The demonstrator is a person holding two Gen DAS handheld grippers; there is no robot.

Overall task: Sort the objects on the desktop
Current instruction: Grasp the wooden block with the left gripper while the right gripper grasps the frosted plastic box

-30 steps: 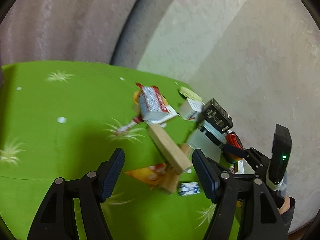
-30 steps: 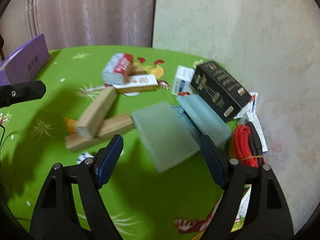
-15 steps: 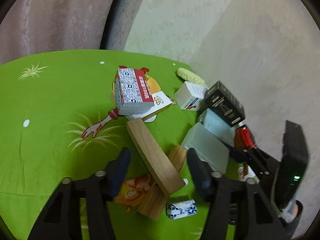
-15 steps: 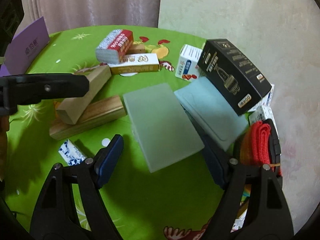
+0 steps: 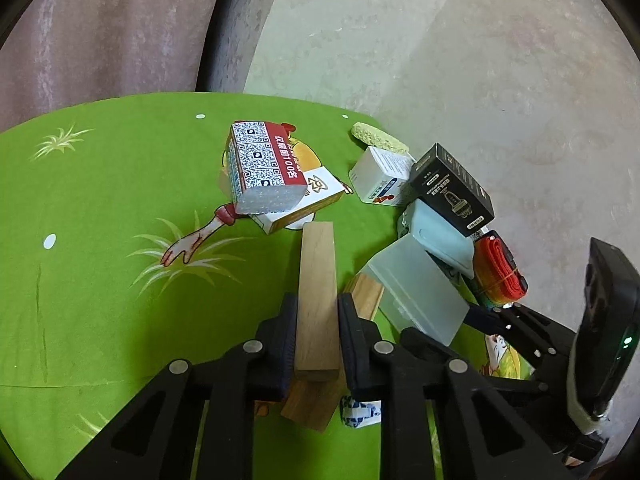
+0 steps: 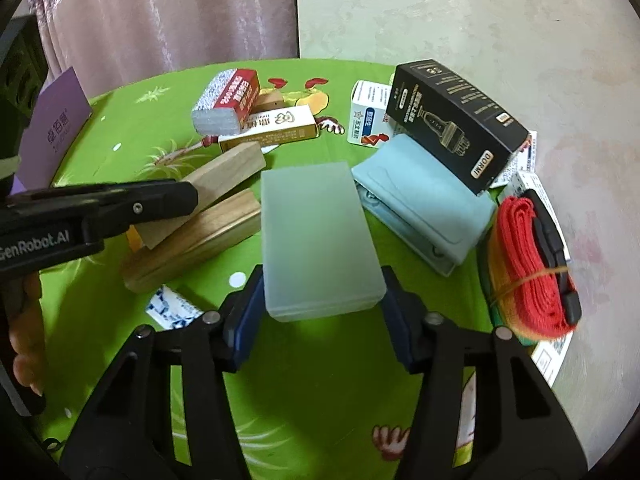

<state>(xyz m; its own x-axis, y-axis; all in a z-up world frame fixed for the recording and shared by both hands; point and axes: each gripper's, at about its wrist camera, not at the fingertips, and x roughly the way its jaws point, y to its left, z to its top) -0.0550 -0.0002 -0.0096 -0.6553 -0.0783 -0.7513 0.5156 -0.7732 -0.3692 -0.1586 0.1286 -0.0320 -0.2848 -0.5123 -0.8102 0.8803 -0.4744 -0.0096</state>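
Note:
On the green tablecloth, my left gripper is shut on the near end of a pale wooden block. The block lies tilted across a darker wooden block. In the right wrist view the same pale block sticks out past the left gripper's finger. My right gripper points down at a frosted pale-green plastic box. Its jaws are closing, and the pads touch the two long sides of the box's near end.
A red-and-white packet lies on a white-and-gold box. By the wall lie a white carton, a black box, a teal case and a red strap roll. A purple box stands far left; a small blue-white packet lies close by.
My left gripper came forward and down over the pale wooden block and closed on it. My right gripper's jaws narrowed onto the frosted box, with the hand barely shifting.

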